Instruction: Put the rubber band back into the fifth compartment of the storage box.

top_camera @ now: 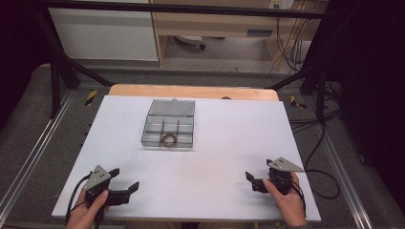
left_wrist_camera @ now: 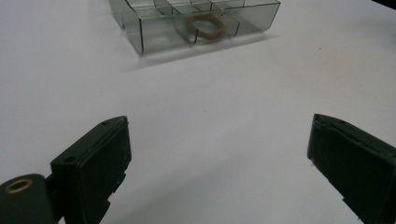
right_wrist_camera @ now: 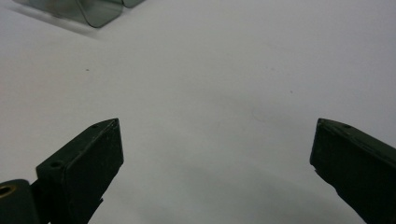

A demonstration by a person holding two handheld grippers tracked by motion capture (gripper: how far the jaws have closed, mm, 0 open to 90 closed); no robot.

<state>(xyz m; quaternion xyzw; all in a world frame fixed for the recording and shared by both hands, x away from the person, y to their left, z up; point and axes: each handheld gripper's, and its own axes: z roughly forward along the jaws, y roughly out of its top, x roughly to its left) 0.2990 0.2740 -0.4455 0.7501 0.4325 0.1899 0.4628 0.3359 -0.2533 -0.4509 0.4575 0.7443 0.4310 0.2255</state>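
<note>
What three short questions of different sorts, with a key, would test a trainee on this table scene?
1. True or false: the left tool holds the ring.
2. Where does the ring lie? A) on the bare table B) inside the clear box
3. How do the right tool's jaws stand?

Key: 1 false, its jaws are apart and empty. 2 B, in the middle compartment of the near row. 3 Open, holding nothing.
</note>
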